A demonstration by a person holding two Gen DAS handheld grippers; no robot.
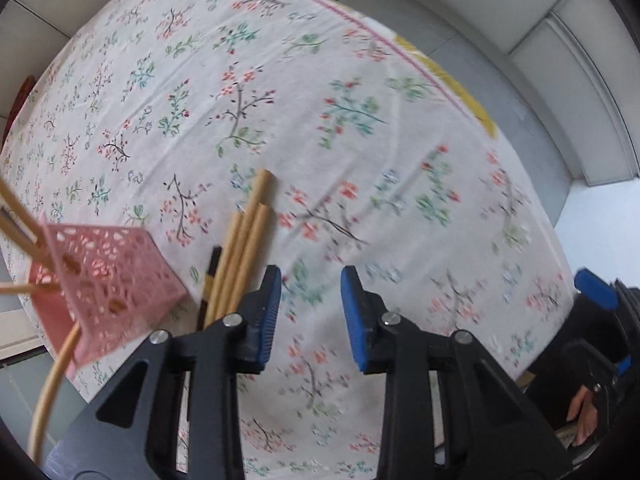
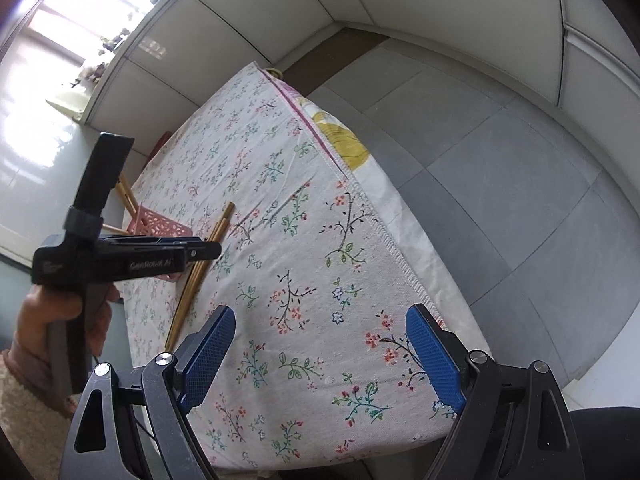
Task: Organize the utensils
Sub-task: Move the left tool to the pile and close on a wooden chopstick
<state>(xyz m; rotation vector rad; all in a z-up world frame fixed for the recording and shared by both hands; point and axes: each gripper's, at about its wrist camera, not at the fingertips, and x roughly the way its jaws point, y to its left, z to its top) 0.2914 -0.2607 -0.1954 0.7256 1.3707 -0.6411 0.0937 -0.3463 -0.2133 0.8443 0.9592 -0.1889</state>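
Daylight from the window [image 2: 60, 20] blew out my right wrist view's upper left corner, glared on the glossy wall below, the left view's floral cloth [image 1: 360, 208] smeared with motion blur, and fisheye bent both frames' dark edges.

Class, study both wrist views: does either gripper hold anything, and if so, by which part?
Nothing is held. The left gripper and the right gripper are both open and empty above the tablecloth; the wooden utensils lie ungripped.
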